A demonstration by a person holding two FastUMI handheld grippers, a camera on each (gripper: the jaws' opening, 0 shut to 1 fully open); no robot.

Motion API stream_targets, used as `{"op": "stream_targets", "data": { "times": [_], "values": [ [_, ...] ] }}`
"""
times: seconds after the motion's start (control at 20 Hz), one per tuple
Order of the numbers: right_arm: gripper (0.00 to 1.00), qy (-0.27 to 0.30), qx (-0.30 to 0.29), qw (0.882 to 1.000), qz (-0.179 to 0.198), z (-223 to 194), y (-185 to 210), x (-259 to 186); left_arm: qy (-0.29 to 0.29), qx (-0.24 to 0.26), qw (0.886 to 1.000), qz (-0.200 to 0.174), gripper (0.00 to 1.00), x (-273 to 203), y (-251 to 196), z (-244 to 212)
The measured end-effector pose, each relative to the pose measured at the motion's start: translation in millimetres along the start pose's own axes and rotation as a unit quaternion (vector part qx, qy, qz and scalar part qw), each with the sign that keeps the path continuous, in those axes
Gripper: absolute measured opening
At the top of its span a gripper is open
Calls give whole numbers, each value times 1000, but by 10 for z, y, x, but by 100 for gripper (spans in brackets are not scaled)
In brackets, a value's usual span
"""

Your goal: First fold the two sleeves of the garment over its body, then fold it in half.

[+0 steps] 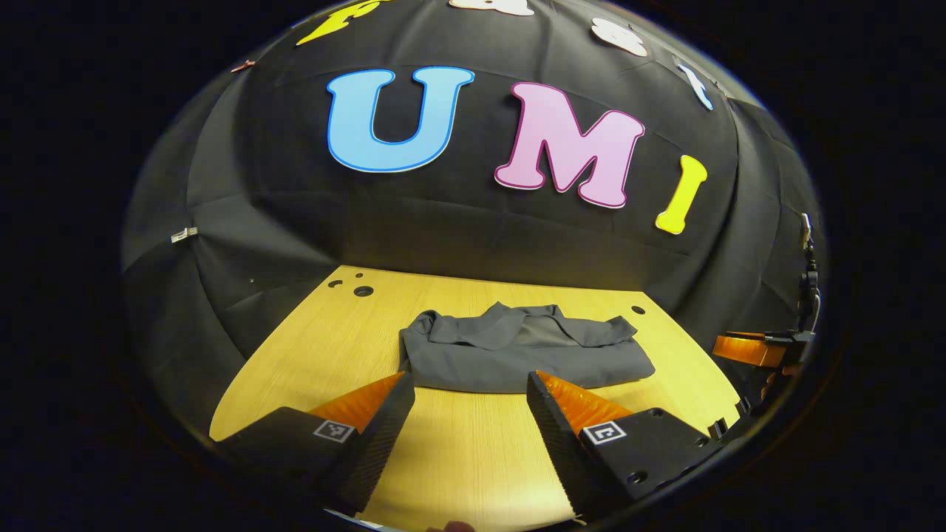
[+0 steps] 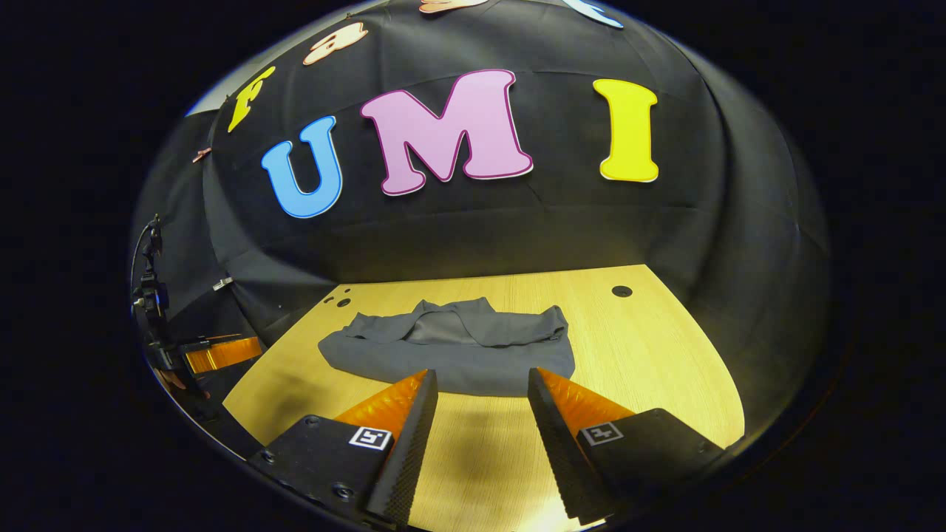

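A dark grey garment [image 1: 517, 351] lies folded into a compact bundle on the wooden table [image 1: 473, 458], its sleeves laid over the body. In the right gripper view the same garment [image 2: 458, 347] rests mid-table. My left gripper [image 1: 469, 380] is open, fingers apart just in front of the garment's near edge, holding nothing. My right gripper [image 2: 480, 380] is open too, its tips close to the garment's near edge, with nothing between them. The other gripper [image 1: 746, 347] appears at the far right of the left gripper view, and another [image 2: 218, 353] at the far left of the right gripper view.
The table has small round holes near its back corners [image 1: 362, 290] [image 2: 621, 291]. The black cloth wall rises right behind the table. A stand with cables [image 2: 148, 288] is at the left edge of the right gripper view.
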State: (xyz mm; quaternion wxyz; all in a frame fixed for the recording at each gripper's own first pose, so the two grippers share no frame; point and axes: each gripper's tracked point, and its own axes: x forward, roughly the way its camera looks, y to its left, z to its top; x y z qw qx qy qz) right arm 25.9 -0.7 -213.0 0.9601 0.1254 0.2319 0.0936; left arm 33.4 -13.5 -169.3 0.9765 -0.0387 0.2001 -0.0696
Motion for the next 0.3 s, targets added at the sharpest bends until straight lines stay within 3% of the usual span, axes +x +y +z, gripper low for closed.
{"op": "stream_targets", "data": {
  "times": [0.3],
  "values": [
    [77,4,16,1000,-2,-70,2,-76,9,16,1000,-3,96,-59,-111,-51]
  ]
}}
